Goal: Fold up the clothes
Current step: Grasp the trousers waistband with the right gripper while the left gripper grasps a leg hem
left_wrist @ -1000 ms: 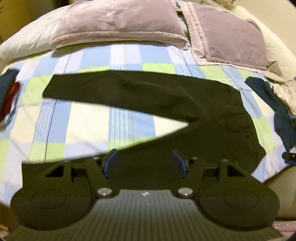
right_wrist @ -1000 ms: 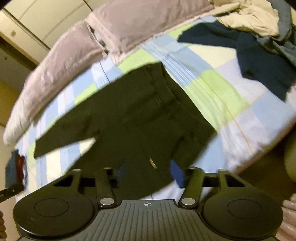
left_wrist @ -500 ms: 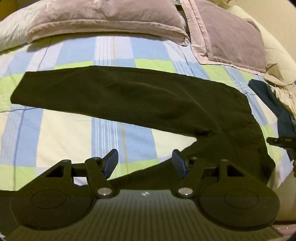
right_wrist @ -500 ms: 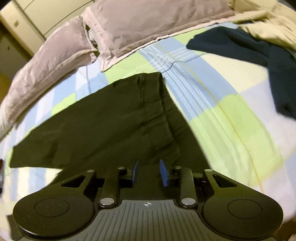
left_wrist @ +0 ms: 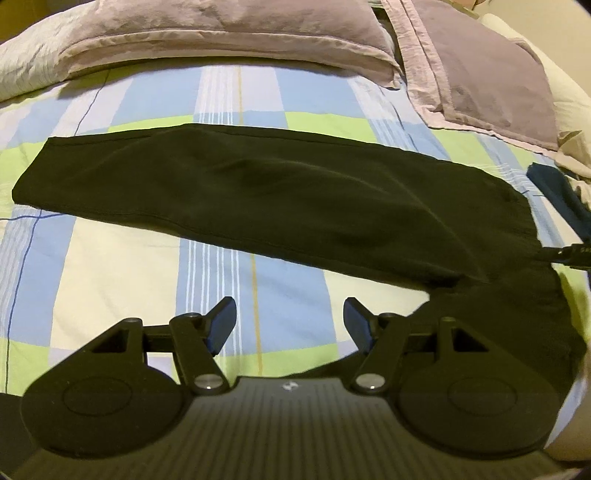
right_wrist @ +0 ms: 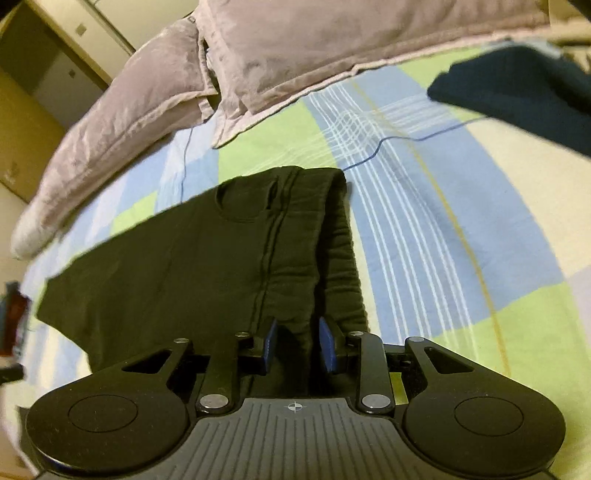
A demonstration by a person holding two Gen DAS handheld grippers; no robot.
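My left claw [left_wrist: 290,321] hangs with its blue-padded fingers [left_wrist: 221,325] spread wide apart and nothing between them, over the checked bedsheet [left_wrist: 110,280] of blue, green and cream squares. The black trousers [left_wrist: 258,192] lie flat on the bed just ahead of this claw, one leg stretched across my view from far left to right, its hem end off to my left and the wider seat part off to my right, where the cloth curves back toward me past the claw's right finger. My right claw [right_wrist: 295,345] has its fingers drawn close together on the trousers [right_wrist: 207,266], pinching a raised fold of the black cloth at the waistband end; the cloth sits between the two blue pads [right_wrist: 327,345] and runs away from the claw, forward and to the left. From the left claw's view, the tip of that right claw [left_wrist: 565,253] shows at the far right edge, touching the trousers' waist. Beyond the trousers, two mauve pillows [left_wrist: 229,33] lie across the head of the bed. A dark navy garment [right_wrist: 517,99] lies ahead and to the right of my right claw, well apart from the trousers.
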